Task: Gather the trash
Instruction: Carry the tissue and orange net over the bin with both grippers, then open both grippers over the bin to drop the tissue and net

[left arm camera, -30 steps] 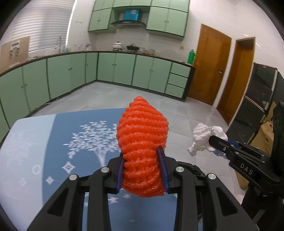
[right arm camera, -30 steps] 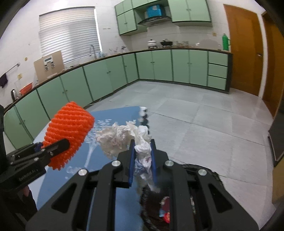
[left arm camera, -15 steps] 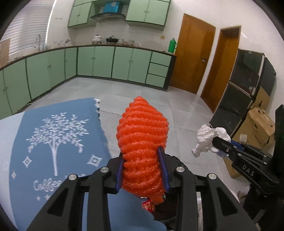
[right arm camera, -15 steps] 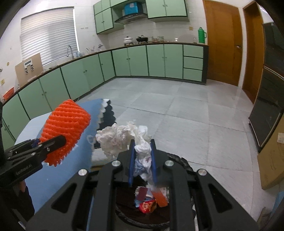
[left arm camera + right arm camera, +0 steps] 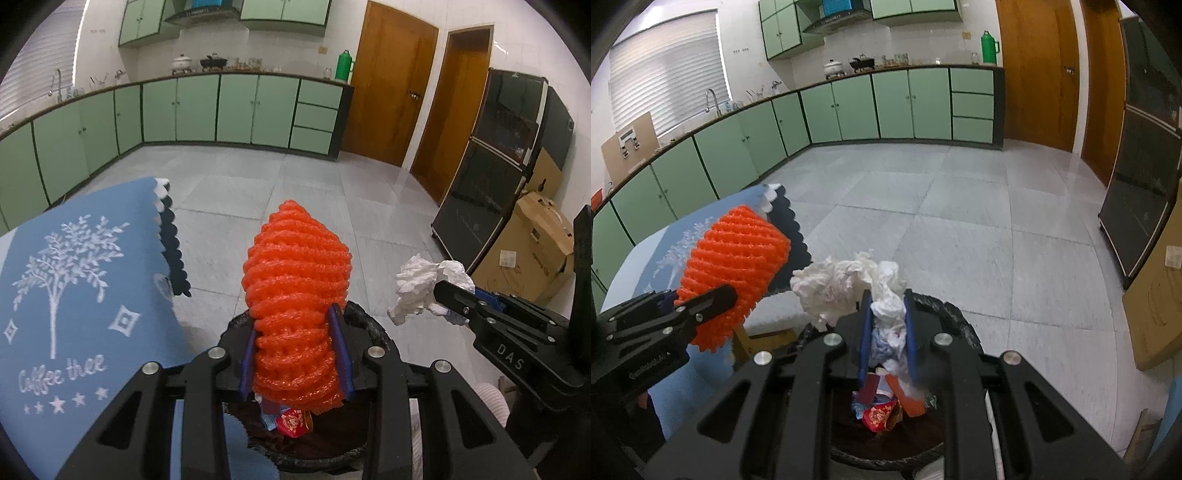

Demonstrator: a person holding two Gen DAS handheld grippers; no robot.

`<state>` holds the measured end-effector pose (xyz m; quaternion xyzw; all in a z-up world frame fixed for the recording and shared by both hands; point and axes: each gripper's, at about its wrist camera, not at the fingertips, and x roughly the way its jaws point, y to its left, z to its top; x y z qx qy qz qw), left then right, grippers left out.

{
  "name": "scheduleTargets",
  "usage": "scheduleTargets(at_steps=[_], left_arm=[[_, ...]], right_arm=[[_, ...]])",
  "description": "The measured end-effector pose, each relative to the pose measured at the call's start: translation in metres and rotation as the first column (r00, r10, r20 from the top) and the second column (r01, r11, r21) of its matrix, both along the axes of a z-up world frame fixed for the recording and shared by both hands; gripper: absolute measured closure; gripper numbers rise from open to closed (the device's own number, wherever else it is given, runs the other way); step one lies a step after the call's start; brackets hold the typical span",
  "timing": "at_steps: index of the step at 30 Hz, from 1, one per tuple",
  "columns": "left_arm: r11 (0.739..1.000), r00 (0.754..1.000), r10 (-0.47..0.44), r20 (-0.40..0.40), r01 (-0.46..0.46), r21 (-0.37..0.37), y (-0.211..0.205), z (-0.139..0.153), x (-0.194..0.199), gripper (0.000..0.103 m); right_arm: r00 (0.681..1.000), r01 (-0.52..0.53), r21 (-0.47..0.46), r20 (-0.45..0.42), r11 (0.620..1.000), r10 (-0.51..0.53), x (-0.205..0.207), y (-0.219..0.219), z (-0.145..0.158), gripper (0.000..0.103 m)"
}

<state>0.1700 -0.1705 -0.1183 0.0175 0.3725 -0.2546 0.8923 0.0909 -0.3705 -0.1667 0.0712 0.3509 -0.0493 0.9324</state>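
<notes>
**Both grippers loaded, held above the bin**

Your left gripper (image 5: pixel 295 354) is clamped on an orange foam fruit net (image 5: pixel 295 291); its blue pads (image 5: pixel 248 363) press into the net's lower part, and the rest bulges up past the fingertips. Your right gripper (image 5: pixel 886 332) is clenched on a crumpled white tissue wad (image 5: pixel 849 288), most of which spills out to the left of the fingers. In the left wrist view that same wad (image 5: pixel 428 280) sticks out beyond the right gripper's tip, near the net but not touching it.

Below both grippers sits a black-lined trash bin (image 5: pixel 956 325). Your gripper bodies hide most of its rim and inside; only a red wrapper (image 5: pixel 881 415) and a few other scraps show through the gaps, too cluttered to name. To your left, a blue tablecloth (image 5: pixel 74 288) with a white tree print runs out of frame. A cardboard box (image 5: pixel 535 243) stands to the right, partly cut off by the right gripper.
</notes>
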Motion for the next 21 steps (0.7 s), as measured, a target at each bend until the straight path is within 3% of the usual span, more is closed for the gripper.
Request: scheduleTargets(at_steps=[7,16,19,20,21], left_arm=[[1.0,0.999,-0.01,-0.035,0.011,0.021,-0.013,-0.014,0.01,0.066],[0.999,0.998,-0.026,-0.066,0.028,0.018,-0.018,-0.018,0.017,0.046],[1.0,0.998,-0.018,-0.067,0.019,0.012,-0.013,-0.016,0.019,0.043],[1.0,0.998,-0.017,-0.067,0.017,0.009,-0.014,-0.015,0.019,0.04],[1.0,0.998,-0.012,-0.064,0.012,0.008,-0.013,-0.013,0.02,0.038]], right_arm=[[0.999,0.018,0.021,-0.03,1.0,-0.017,0.01,-0.015,-0.017,0.088],[0.996,0.018,0.048,-0.082,0.999,-0.014,0.031,-0.023,-0.031,0.082],[0.996,0.016,0.05,-0.092,0.999,-0.012,0.033,-0.021,-0.036,0.073],[0.996,0.016,0.049,-0.092,0.999,-0.012,0.034,-0.02,-0.036,0.059],[0.996,0.018,0.048,-0.091,0.999,-0.013,0.033,-0.02,-0.036,0.052]])
